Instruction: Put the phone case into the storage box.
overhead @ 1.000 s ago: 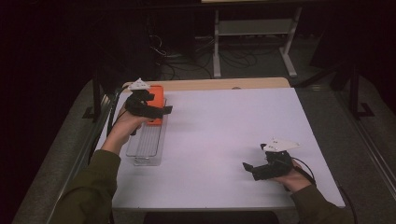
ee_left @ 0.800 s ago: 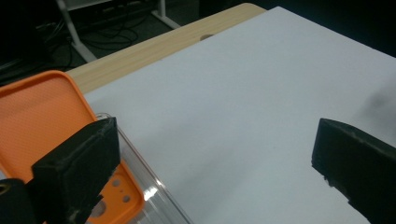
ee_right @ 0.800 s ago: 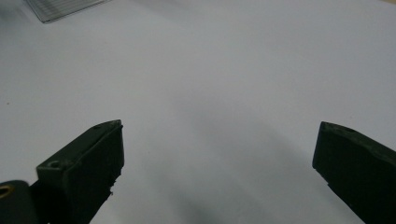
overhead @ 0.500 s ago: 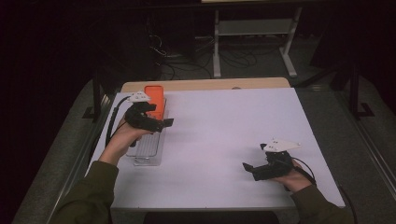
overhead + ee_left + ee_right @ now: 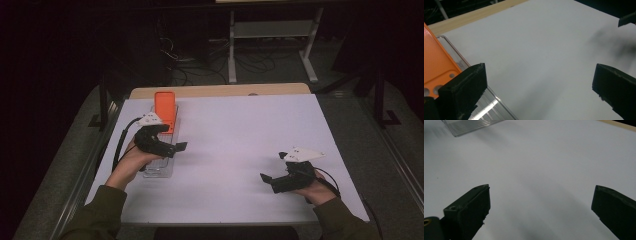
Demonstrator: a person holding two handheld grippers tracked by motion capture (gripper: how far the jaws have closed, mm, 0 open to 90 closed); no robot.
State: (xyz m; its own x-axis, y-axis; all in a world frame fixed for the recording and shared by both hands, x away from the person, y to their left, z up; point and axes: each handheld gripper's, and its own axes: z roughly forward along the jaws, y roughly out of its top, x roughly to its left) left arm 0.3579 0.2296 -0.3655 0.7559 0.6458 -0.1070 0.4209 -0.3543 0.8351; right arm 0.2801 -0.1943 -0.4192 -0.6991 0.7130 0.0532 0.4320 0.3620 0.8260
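An orange flat piece [image 5: 165, 109] lies at the far end of a clear plastic tray [image 5: 159, 169] on the left side of the white table [image 5: 240, 130]. My left gripper [image 5: 176, 148] hovers over the tray's middle, nearer the person than the orange piece. Its jaws have just been opening, stand wide and hold nothing. In the left gripper view the orange piece [image 5: 436, 65] and the tray's rim [image 5: 494, 106] sit by the left jaw of this gripper [image 5: 537, 92]. My right gripper [image 5: 267, 178] rests open at the near right, empty, as the right gripper view [image 5: 541, 210] confirms.
A wooden strip [image 5: 220, 91] borders the table's far edge. Beyond it stand a metal frame [image 5: 270, 35] and cables on a dark floor. The tray's corner [image 5: 469, 126] appears far off in the right gripper view. The right gripper's jaw tip [image 5: 627, 20] shows in the left gripper view.
My left gripper has drawn back from over the orange piece towards the person, along the tray. The orange piece stays at the tray's far end. The right hand has not moved.
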